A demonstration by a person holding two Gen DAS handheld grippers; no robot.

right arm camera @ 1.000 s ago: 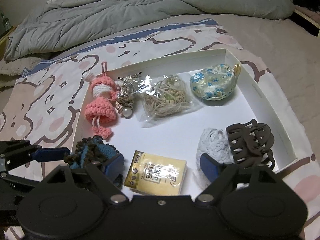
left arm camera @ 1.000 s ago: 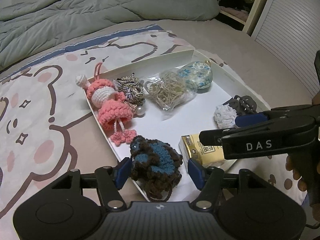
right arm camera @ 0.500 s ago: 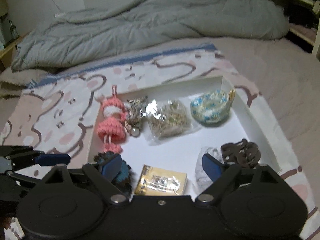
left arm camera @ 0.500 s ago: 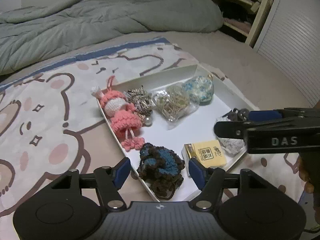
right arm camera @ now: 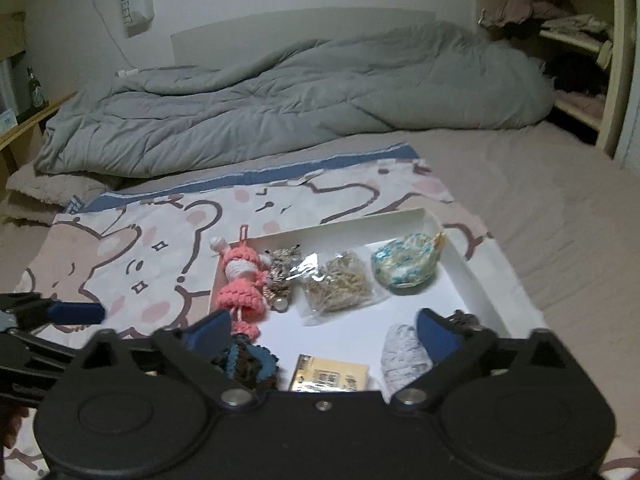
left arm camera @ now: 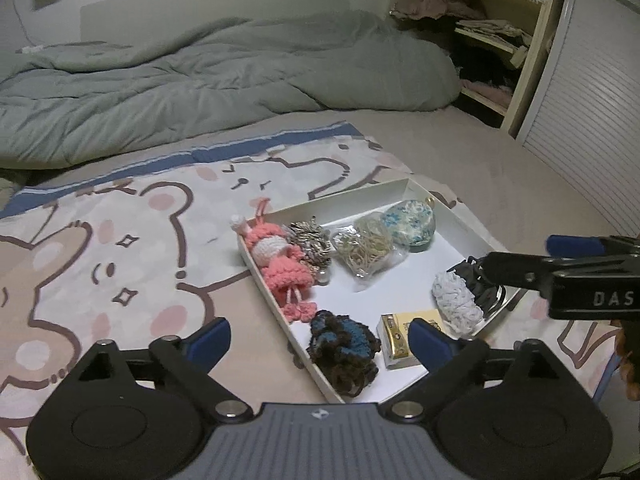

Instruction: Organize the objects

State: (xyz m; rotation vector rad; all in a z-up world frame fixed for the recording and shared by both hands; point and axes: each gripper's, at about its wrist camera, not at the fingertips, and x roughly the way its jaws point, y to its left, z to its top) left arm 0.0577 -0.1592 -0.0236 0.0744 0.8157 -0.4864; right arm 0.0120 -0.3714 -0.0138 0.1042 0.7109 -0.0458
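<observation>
A shallow white tray (left arm camera: pixel 362 197) (right arm camera: pixel 472 276) lies on the bear-print sheet. It holds a pink crochet doll (left arm camera: pixel 280 260) (right arm camera: pixel 240 280), a silver tassel charm (left arm camera: pixel 312 240), a clear bag of beige bands (left arm camera: pixel 366 246) (right arm camera: pixel 340 282), a blue floral pouch (left arm camera: pixel 410 226) (right arm camera: pixel 404 266), a white scrunchie (left arm camera: pixel 456 300) (right arm camera: pixel 402 354), a dark hair claw (left arm camera: pixel 486 294), a yellow packet (left arm camera: pixel 394 334) (right arm camera: pixel 330 374) and a brown-blue crochet piece (left arm camera: pixel 344 346) (right arm camera: pixel 250 364). My left gripper (left arm camera: pixel 320 338) is open and empty above the tray's near corner. My right gripper (right arm camera: pixel 324 334) is open and empty above the tray's near edge.
A rumpled grey duvet (left arm camera: pixel 200 88) (right arm camera: pixel 300 100) covers the far half of the bed. Open shelves with clothes (left arm camera: pixel 480 36) (right arm camera: pixel 560 32) and a slatted door (left arm camera: pixel 592 128) stand at the right. A wooden shelf with a bottle (right arm camera: pixel 36 92) is at the far left.
Both grippers have pulled back and up from the tray, so the tray looks smaller and more of the room shows. Both stay open and empty. The tray's items have not moved.
</observation>
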